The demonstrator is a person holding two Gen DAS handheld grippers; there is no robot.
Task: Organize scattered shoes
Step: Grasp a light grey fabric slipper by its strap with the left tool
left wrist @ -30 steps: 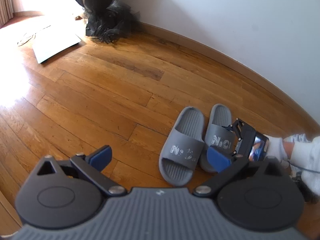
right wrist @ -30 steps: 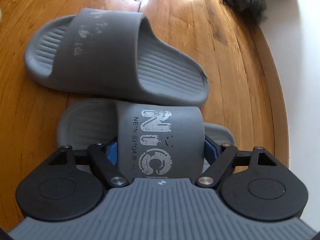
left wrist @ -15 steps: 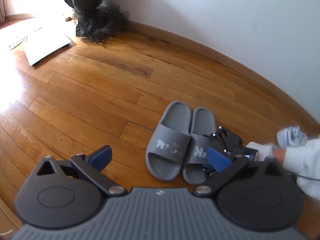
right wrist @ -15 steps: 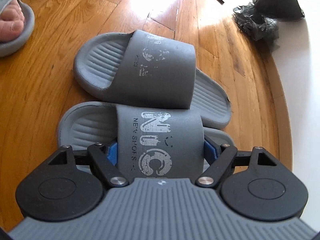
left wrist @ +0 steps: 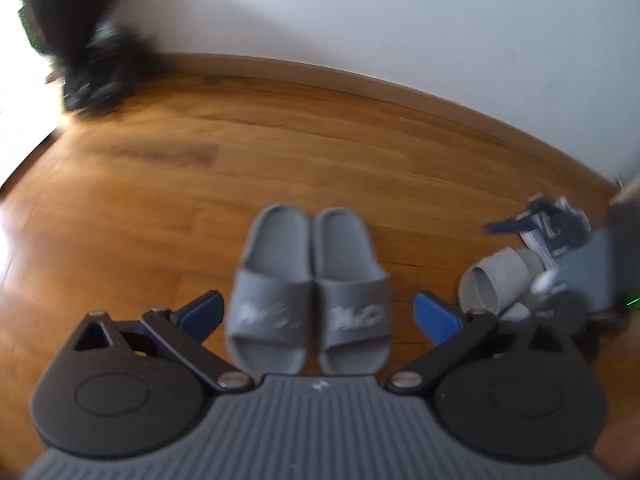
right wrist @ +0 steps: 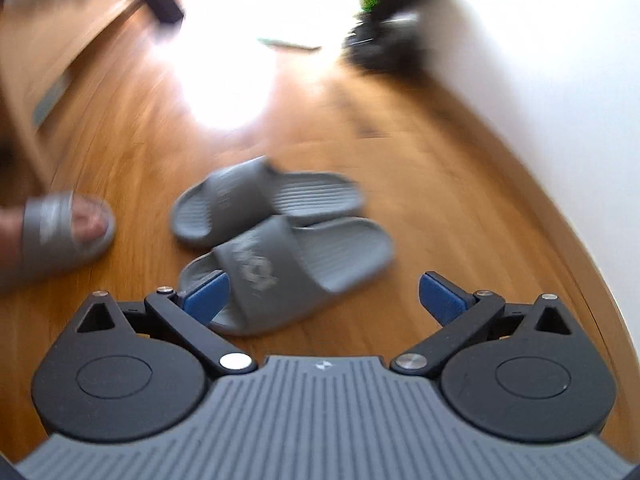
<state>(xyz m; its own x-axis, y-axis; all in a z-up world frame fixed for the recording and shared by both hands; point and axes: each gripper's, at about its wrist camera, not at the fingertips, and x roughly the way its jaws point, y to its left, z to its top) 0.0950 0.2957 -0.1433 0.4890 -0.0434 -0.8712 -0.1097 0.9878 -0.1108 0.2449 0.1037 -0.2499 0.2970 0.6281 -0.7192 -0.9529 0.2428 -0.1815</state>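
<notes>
A pair of grey slippers is seen set side by side on a wooden floor, near the wall edge.

Left to right: the left gripper [left wrist: 316,314] is held wide and empty above the floor [left wrist: 160,200]; the grey slippers [left wrist: 308,292] lie touching, toes toward the skirting; the right gripper [right wrist: 322,296] is opening with nothing between its jaws. Judged best: the pair is left undisturbed while another scattered shoe is sought.
</notes>
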